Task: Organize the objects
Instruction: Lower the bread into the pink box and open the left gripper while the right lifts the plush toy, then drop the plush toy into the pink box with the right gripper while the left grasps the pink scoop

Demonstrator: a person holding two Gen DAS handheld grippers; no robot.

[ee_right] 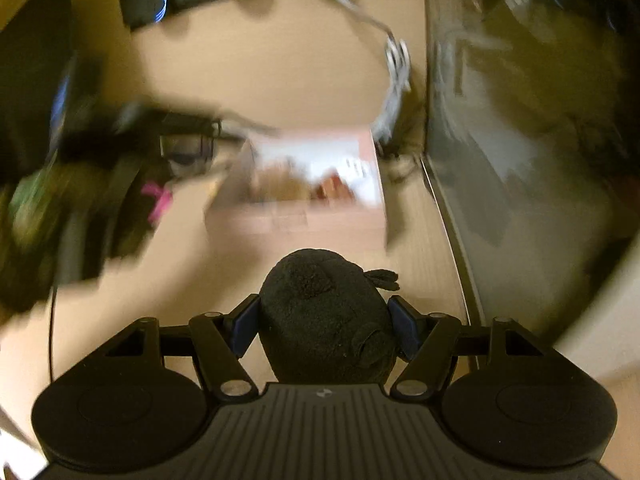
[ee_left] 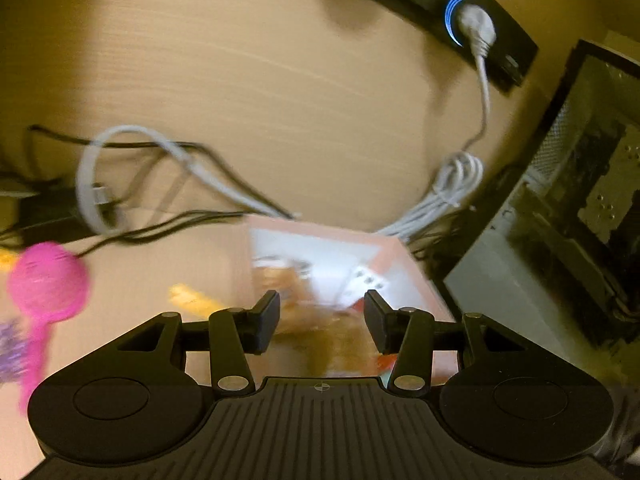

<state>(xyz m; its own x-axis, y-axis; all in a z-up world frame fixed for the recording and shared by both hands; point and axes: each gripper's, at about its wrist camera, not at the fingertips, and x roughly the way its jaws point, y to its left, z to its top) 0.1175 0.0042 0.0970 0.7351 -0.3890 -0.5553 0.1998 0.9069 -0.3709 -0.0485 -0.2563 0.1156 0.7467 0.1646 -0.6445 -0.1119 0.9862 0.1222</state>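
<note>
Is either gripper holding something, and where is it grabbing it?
The right gripper squeezes a black plush toy by its two sides. The left gripper holds nothing.

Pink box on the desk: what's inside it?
The pink box holds blurred brown items and a white piece; motion blur prevents naming them. The left gripper covers its near part.

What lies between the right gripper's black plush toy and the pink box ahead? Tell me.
Right wrist view: only bare wooden tabletop separates the black plush toy, clamped in the right gripper, from the pink box.
</note>
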